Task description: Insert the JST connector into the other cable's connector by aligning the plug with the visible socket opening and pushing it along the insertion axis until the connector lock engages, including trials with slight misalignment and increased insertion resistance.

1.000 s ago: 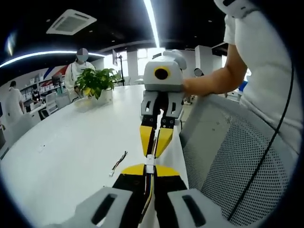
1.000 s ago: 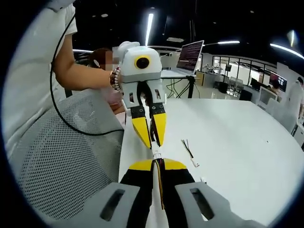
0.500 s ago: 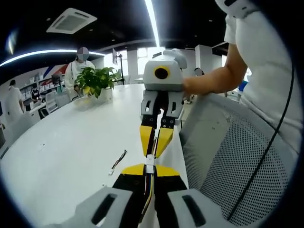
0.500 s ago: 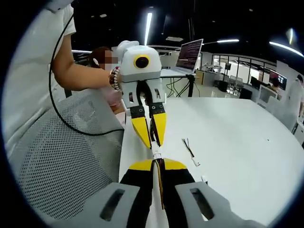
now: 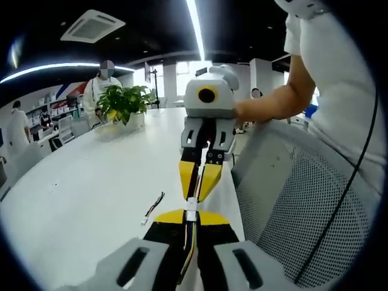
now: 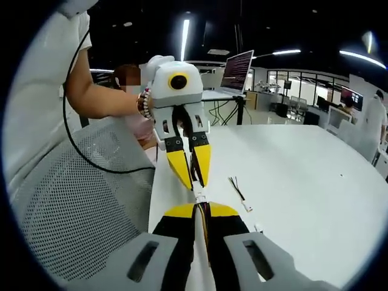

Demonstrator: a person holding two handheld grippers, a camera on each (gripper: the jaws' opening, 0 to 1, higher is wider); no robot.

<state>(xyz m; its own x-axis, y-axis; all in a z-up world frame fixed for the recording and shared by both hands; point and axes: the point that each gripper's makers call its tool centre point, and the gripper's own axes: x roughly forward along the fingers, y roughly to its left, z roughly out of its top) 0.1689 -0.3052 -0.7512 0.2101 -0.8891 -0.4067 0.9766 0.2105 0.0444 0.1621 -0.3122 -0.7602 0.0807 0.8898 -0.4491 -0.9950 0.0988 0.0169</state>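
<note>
While both grippers face tip to tip above the table (image 5: 73, 200), mating is in hand. Left gripper (image 5: 191, 219): jaws closed on a wired plug (image 5: 191, 213). Right gripper (image 6: 202, 213): jaws pinching the socket cable (image 6: 204, 233). Connectors meet at 12 o'clock of each. Spare cable (image 5: 153, 208) lies at 9 o'clock. Next, judged: straight axial push until latch.

You have two yellow-and-black grippers, the left gripper (image 5: 191, 223) and the right gripper (image 6: 202, 212), meeting tip to tip. Two small white JST connectors (image 5: 191, 208) join between the fingers. One loose wired cable (image 5: 153, 208) lies on the one white round desk (image 5: 91, 182), with one green potted plant (image 5: 124, 103) far left and one open laptop (image 6: 236, 62).
</note>
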